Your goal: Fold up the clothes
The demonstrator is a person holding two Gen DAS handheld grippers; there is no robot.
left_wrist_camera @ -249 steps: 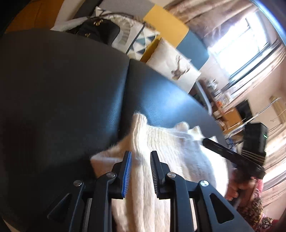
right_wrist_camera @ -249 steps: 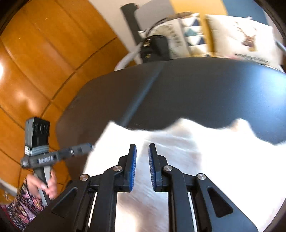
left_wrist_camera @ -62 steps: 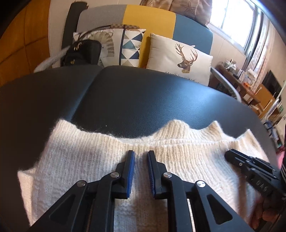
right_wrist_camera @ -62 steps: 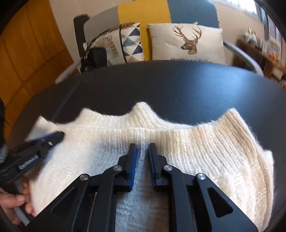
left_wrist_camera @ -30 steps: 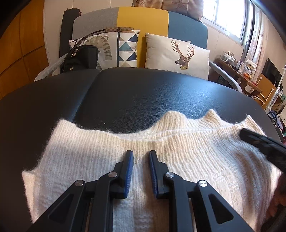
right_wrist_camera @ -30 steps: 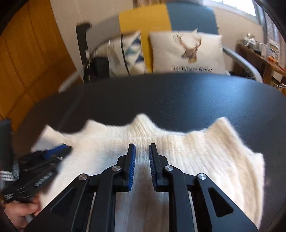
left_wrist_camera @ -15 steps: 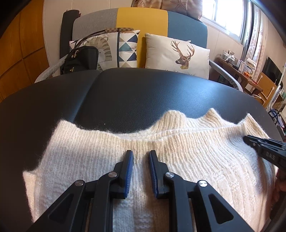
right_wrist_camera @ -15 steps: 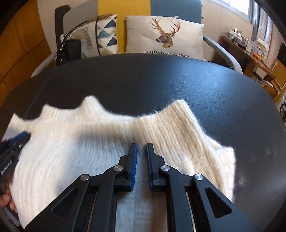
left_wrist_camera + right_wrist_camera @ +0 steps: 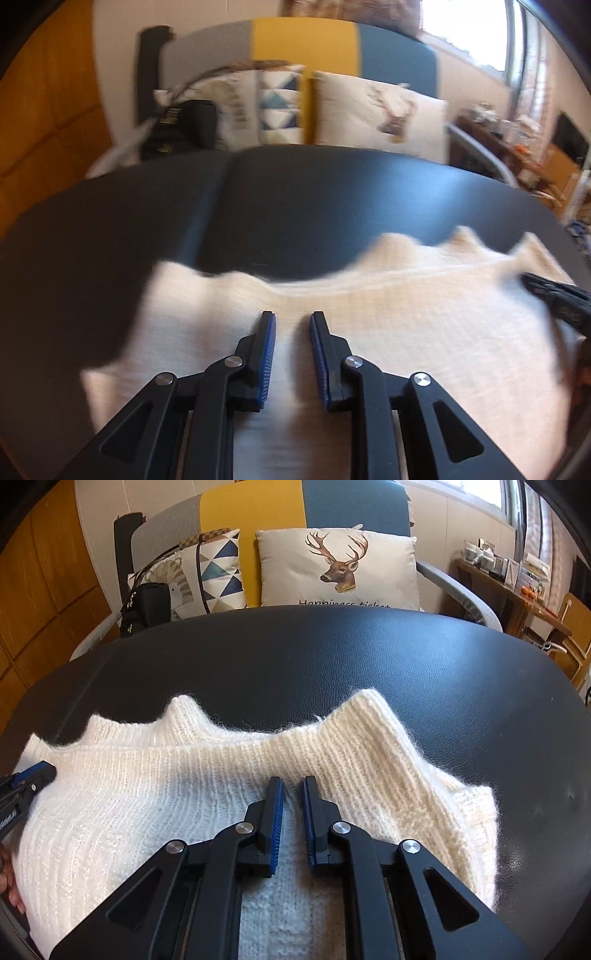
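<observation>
The cream knitted sweater (image 9: 207, 797) lies flat on the black leather-look counter (image 9: 332, 664), near its front edge, with a scalloped ribbed edge (image 9: 280, 734) turned toward the far side. Judge it soft, light and stretchy: the fuzzy yarn will sag and drag when lifted, and loose loops can snag on the ribbed pads. Take hold at the thick ribbed edge or at an outer corner, through both layers, rather than pinching the thin middle of the knit.

Your right hand-held gripper (image 9: 293, 786) hovers over the centre of the sweater with its blue pads nearly together, a narrow gap between them and no cloth caught. Your left hand-held gripper (image 9: 292, 321) sits over the left part of the garment, its pads slightly apart and empty; this view is blurred, so whether the tips touch the knit cannot be told.

Beyond the counter stand a sofa (image 9: 258, 506) with a deer cushion (image 9: 338, 568) and a triangle-patterned cushion (image 9: 218, 576), beside a black handbag (image 9: 147, 605).
</observation>
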